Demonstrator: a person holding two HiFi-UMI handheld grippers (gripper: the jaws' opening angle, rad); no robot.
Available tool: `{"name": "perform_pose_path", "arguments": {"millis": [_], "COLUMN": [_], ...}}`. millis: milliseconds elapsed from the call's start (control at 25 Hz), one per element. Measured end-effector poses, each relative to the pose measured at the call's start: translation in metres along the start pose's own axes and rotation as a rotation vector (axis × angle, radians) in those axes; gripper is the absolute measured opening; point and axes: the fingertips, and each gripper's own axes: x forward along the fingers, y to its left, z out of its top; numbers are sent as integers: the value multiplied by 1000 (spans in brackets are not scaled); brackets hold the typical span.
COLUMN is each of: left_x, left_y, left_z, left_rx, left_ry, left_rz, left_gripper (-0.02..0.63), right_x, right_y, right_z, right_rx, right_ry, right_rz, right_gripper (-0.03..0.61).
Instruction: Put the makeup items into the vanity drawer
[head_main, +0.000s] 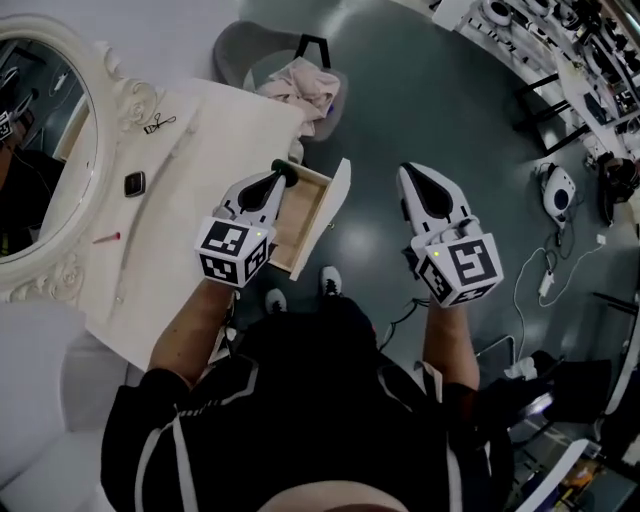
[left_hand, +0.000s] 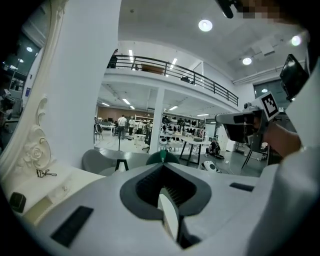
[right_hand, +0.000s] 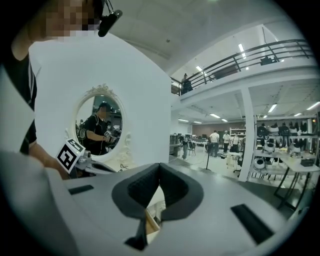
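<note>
The white vanity table (head_main: 225, 125) carries an eyelash curler (head_main: 158, 124), a small dark compact (head_main: 134, 184) and a thin red stick (head_main: 107, 238). Its wooden drawer (head_main: 303, 218) stands pulled out to the right. My left gripper (head_main: 283, 173) hovers over the drawer's inner end with its jaws together. A small dark green bit (left_hand: 161, 156) shows at its tips, and I cannot tell what it is. My right gripper (head_main: 408, 172) is shut and empty, over the floor right of the drawer front. Between its jaws a corner of the drawer (right_hand: 150, 221) shows.
An oval mirror (head_main: 40, 150) in an ornate white frame stands at the table's left. A grey chair (head_main: 240, 50) with a pale cloth (head_main: 300, 82) sits behind the drawer. Cables and a white device (head_main: 556, 192) lie on the floor at right. The person's shoes (head_main: 329, 280) are below the drawer.
</note>
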Motion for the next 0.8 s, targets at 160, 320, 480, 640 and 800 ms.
{"name": "perform_pose_path", "arguments": {"millis": [160,320,480,640,800], "left_x": [29,53,77,97,114], "left_y": [7,19,27,29,30], "left_z": [-34,-76,-118,-166,-204], "left_rx": [-9,-30,-40,-58,-79], "left_ry": [71,159,240,330,399], "left_rz": [13,36,48,43,46], "left_gripper": [3,3,3,3,3], "right_x": [8,16,21,25,28], "right_y": [-19,-26,-38,-46,-56], "right_z": [-16,-40,-55,-68,-83], "right_rx": [25,44,57,74,82], "right_ry": [21,64,88,103,129], "right_rz": [0,16,8,-4,-3], "right_gripper": [6,6,6,6,5]}}
